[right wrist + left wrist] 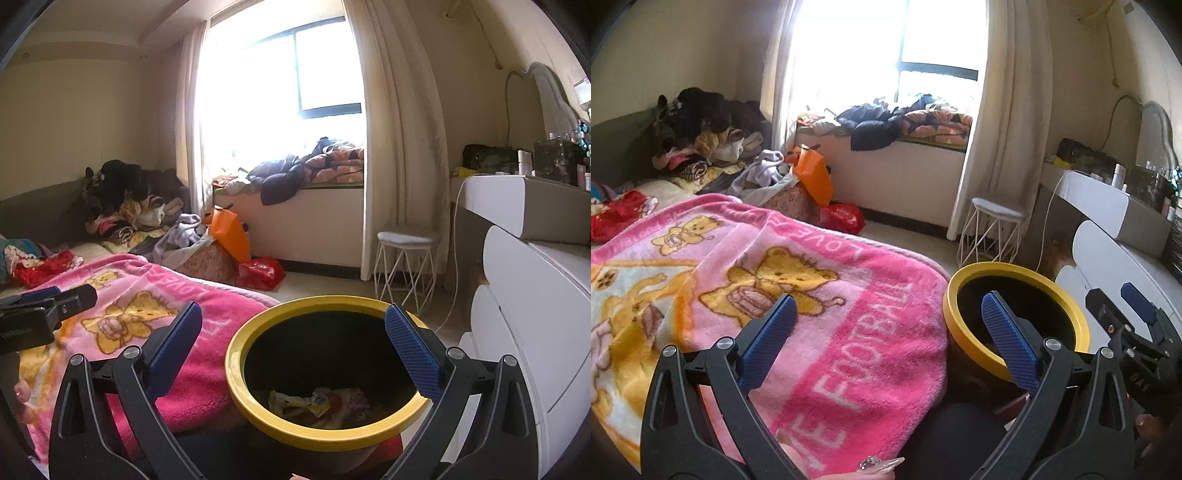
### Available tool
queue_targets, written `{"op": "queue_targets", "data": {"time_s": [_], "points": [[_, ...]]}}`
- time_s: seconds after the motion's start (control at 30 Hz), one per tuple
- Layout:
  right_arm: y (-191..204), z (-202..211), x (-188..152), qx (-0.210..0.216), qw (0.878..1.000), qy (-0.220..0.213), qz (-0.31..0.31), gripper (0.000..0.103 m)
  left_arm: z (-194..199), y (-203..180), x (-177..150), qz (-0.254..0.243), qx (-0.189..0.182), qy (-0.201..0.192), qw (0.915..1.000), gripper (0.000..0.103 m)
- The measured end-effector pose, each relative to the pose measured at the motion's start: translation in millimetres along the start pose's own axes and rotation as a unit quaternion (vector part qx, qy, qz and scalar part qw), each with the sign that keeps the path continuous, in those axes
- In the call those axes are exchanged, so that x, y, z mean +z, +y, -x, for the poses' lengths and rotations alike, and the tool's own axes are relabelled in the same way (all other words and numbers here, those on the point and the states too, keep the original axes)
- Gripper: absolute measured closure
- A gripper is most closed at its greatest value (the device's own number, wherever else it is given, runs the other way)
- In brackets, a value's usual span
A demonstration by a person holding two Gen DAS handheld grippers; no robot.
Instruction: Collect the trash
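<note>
Right tongs (293, 345) spread wide, empty, poised over yellow-rimmed black round bin (236, 354); likely just-drop position. Crumpled paper trash (314, 402) lies at bin bottom. Left tongs (888, 326) gaping, empty, over pink fleece bear-print blanket (827, 280) on bed, beside bin.

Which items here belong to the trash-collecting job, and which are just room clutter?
Job items:
- yellow-rimmed bin
- crumpled wrappers inside it
- left gripper, open and empty
- right gripper, open and empty above the bin

Lying about:
- pink bear blanket
- orange bag
- red bag
- white stool
- clothes on the window ledge
</note>
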State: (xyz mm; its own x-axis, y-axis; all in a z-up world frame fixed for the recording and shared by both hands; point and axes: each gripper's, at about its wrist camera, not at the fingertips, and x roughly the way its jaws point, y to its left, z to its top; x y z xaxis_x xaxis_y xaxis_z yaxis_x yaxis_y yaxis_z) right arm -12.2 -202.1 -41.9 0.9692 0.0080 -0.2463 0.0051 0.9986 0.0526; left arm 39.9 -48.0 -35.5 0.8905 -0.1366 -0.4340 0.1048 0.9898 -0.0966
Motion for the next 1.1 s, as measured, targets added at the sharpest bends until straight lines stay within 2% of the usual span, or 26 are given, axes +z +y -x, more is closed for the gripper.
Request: {"op": "queue_targets", "data": {"time_s": [0.37, 1.1], "points": [[-2.4, 1.2, -3.7, -0.016, 1.000, -0.006, -0.006, 0.006, 1.1, 0.3, -3.1, 0.004, -0.004, -0.006, 1.0000, 0.011], [-2.0, -0.2, -4.5, -0.021, 1.000, -0.006, -0.008, 0.006, -0.8, -1.3, -6.7, 0.006, -0.006, -0.001, 1.0000, 0.011]]}}
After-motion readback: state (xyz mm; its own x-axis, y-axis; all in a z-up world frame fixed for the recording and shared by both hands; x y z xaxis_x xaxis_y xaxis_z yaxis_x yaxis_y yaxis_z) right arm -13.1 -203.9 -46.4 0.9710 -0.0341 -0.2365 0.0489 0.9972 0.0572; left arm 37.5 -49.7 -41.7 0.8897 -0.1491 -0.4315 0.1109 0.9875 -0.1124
